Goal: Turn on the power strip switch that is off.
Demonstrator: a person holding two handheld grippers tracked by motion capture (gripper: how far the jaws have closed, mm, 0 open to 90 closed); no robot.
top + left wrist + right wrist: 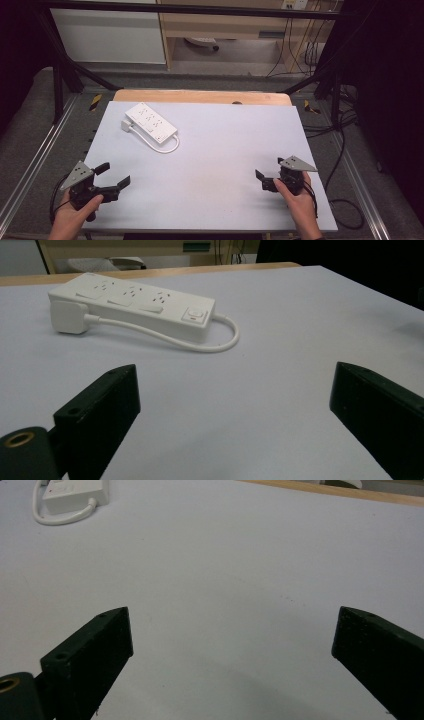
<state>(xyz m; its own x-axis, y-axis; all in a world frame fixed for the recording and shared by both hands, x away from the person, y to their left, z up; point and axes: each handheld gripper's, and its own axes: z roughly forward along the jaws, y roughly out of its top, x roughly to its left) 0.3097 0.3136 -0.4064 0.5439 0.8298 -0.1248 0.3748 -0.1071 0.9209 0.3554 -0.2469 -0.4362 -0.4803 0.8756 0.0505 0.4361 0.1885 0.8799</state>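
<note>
Pale grey tabletop (215, 165), wooden strip along its far edge, dark framing and floor cables beyond. On it lies a white power strip (151, 122) in the far-left quarter, its plug (125, 125) against one end and its white cord (162, 146) looping back from the other. The strip's long axis runs diagonally — from far-left toward near-centre. Left gripper (115, 175) sits at the near-left corner, jaws spread wide with nothing between them; its own view looks straight along the table at the strip (135, 302), switch end to the right. Right gripper (270, 172) rests near the right edge, jaws likewise spread and empty — the strip (75, 492) appears only at the far-left corner of its view. Judged by position, the left hand is nearer, and a reach forward and slightly inward would meet the strip's long side.
</note>
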